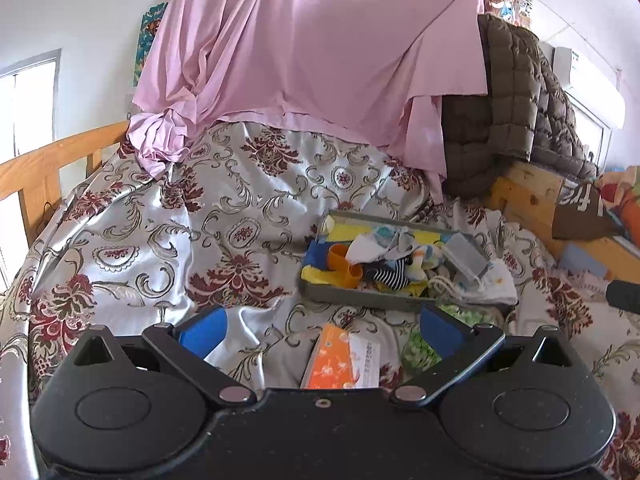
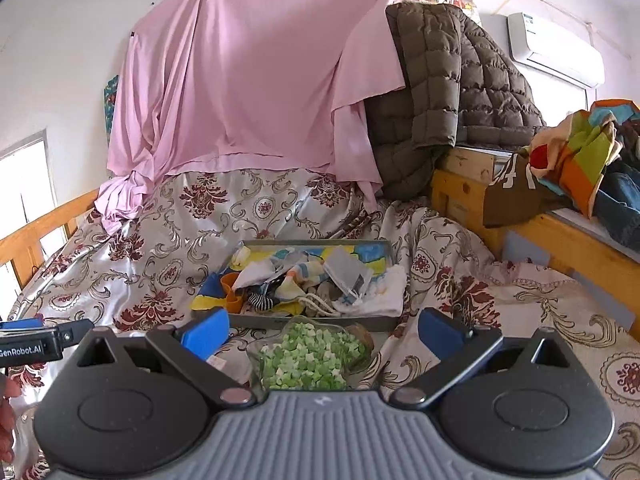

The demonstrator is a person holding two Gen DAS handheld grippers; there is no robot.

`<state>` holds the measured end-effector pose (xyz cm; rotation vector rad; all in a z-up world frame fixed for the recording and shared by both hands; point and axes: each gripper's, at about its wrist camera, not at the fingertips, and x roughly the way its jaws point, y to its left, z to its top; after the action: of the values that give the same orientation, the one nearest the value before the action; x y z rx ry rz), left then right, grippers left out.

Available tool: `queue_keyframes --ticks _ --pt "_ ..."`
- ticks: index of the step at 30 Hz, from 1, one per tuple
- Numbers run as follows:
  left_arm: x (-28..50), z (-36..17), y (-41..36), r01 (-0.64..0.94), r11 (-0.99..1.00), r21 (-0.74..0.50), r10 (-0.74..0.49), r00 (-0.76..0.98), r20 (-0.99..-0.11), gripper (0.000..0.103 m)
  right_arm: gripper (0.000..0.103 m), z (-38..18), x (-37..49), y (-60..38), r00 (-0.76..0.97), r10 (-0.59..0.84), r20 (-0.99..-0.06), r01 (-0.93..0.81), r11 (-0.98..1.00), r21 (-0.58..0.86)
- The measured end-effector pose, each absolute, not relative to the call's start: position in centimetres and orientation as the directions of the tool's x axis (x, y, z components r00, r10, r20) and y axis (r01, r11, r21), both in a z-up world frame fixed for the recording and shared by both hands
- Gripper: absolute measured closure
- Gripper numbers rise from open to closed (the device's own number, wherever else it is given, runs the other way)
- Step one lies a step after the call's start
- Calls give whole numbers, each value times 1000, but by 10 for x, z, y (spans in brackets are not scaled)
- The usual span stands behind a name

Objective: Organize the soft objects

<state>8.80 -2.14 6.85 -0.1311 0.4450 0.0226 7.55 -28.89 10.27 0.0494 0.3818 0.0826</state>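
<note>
A grey tray (image 1: 362,298) (image 2: 320,322) sits on the floral bedspread, piled with soft items: a striped sock (image 1: 392,274) (image 2: 262,302), a grey pouch (image 1: 466,258) (image 2: 348,272), white cloth (image 1: 494,286) (image 2: 380,294) and yellow-blue fabric (image 1: 320,252). My left gripper (image 1: 322,328) is open and empty, just above an orange tissue pack (image 1: 336,360) in front of the tray. My right gripper (image 2: 322,330) is open and empty, over a clear dish of green paper stars (image 2: 310,356) in front of the tray.
A pink sheet (image 2: 248,92) hangs behind the bed. A brown quilted jacket (image 2: 452,92) lies over a wooden frame (image 2: 560,236) at the right, with more clothes (image 2: 588,152). A wooden rail (image 1: 44,168) runs along the left.
</note>
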Motion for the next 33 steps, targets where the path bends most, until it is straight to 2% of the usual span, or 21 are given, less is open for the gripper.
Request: queue_keyframes --ticks 7,15,33 --pt "82 60 -11 -55 992 -114 -1 897 -441 1 0 82 70 -277 940 89 -330 -58 993 104" --pt "83 39 -10 -58 994 -88 9 880 -476 1 0 49 69 -258 933 88 -348 -71 996 62" --pt "85 17 -22 -25 996 -87 -21 870 -493 1 0 18 63 -269 925 90 -370 -51 992 113"
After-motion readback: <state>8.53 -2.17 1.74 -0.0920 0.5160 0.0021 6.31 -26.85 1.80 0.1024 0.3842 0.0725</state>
